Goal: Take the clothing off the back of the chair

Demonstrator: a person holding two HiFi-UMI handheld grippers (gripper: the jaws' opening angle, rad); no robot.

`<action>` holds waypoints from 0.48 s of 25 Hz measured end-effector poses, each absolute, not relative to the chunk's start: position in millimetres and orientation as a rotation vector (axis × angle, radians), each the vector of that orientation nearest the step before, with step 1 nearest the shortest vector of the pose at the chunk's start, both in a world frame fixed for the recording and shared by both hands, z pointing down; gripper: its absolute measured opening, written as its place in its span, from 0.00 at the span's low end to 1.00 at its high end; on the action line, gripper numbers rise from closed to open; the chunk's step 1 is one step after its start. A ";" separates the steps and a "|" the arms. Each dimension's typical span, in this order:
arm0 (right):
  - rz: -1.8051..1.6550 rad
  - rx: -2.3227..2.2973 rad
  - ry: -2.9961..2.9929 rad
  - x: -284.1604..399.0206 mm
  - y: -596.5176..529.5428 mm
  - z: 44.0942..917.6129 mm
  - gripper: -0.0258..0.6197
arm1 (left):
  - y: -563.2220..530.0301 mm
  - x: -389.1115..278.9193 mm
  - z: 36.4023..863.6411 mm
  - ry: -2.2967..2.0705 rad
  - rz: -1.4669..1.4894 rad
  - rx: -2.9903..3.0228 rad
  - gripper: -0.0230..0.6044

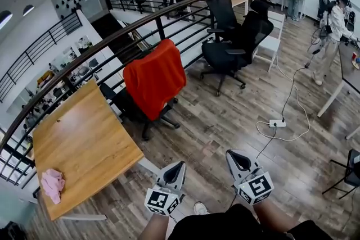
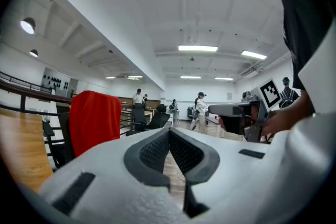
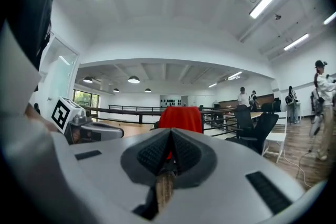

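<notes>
A red garment (image 1: 154,77) hangs over the back of a black office chair (image 1: 135,109) beside the wooden table (image 1: 84,143). The same red garment (image 2: 95,120) shows at the left of the left gripper view, and the red garment (image 3: 180,118) stands straight ahead in the right gripper view. My left gripper (image 1: 179,165) and right gripper (image 1: 233,155) are held low and level in front of the person, well short of the chair. Both are shut with nothing between their pads. My left gripper (image 2: 169,132) and right gripper (image 3: 171,131) point toward the chair.
A pink cloth (image 1: 52,184) lies on the wooden table's near corner. A black railing (image 1: 101,42) runs behind the chair. Two more black chairs (image 1: 233,42) stand farther back. A power strip with cable (image 1: 278,123) lies on the floor at right. Several people stand far off.
</notes>
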State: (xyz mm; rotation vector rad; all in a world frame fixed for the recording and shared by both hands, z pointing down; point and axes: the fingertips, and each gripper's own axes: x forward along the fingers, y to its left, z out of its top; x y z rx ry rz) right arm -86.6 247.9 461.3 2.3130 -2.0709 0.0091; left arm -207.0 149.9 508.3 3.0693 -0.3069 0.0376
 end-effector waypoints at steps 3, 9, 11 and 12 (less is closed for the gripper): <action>0.030 2.319 -2.052 -91.7 237.3 466.3 0.05 | 131.1 -215.1 513.8 -0.317 0.053 3.054 0.06; 0.026 2.323 -2.045 -79.2 220.7 469.1 0.05 | 117.9 -203.9 516.0 -0.310 0.046 3.058 0.06; 0.018 2.322 -2.051 -73.5 213.4 467.5 0.05 | 112.8 -198.4 515.1 -0.310 0.049 3.061 0.06; 0.014 2.319 -2.055 -70.0 209.4 466.9 0.05 | 109.7 -195.3 514.5 -0.313 0.052 3.063 0.06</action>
